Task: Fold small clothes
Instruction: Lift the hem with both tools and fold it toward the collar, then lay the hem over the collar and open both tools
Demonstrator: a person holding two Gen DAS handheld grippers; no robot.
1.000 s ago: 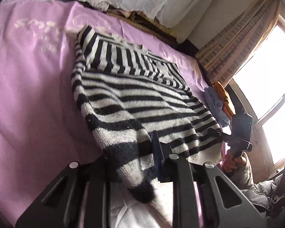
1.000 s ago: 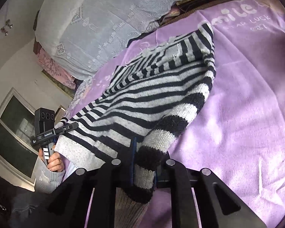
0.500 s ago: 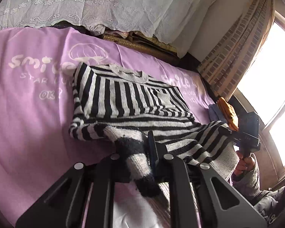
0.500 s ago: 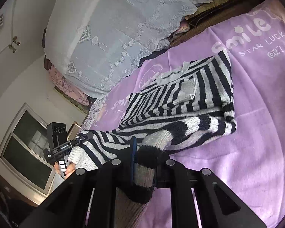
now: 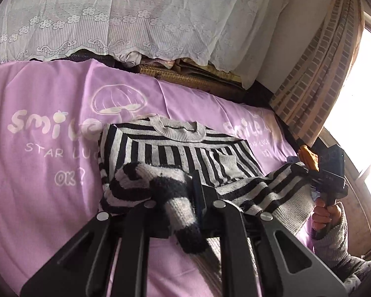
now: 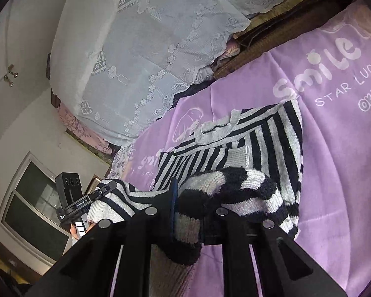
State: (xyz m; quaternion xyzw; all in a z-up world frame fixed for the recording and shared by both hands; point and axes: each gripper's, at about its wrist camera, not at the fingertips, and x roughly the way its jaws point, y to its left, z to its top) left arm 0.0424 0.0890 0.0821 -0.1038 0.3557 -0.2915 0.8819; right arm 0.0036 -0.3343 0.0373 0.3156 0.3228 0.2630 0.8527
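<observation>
A black-and-grey striped knit sweater (image 5: 175, 153) lies on the purple blanket (image 5: 44, 173), collar toward the far side. Its lower part is lifted off the bed and hangs between the two grippers. My left gripper (image 5: 178, 203) is shut on a bunched striped corner of the sweater. My right gripper (image 6: 188, 208) is shut on the other bunched corner; the sweater also shows in the right wrist view (image 6: 264, 143). Each gripper shows in the other's view, the right one (image 5: 331, 175) and the left one (image 6: 76, 203).
White lace-covered bedding (image 5: 136, 17) is piled behind the blanket. A striped brown curtain (image 5: 316, 79) and bright window stand at the right. A dark window (image 6: 29, 205) is at the left in the right wrist view. A woven mat edge (image 5: 185, 79) lies behind the blanket.
Both grippers have lifted the sweater's lower edge and carried it toward the collar. The body has gone from flat to doubled over, and the collar has come into view.
</observation>
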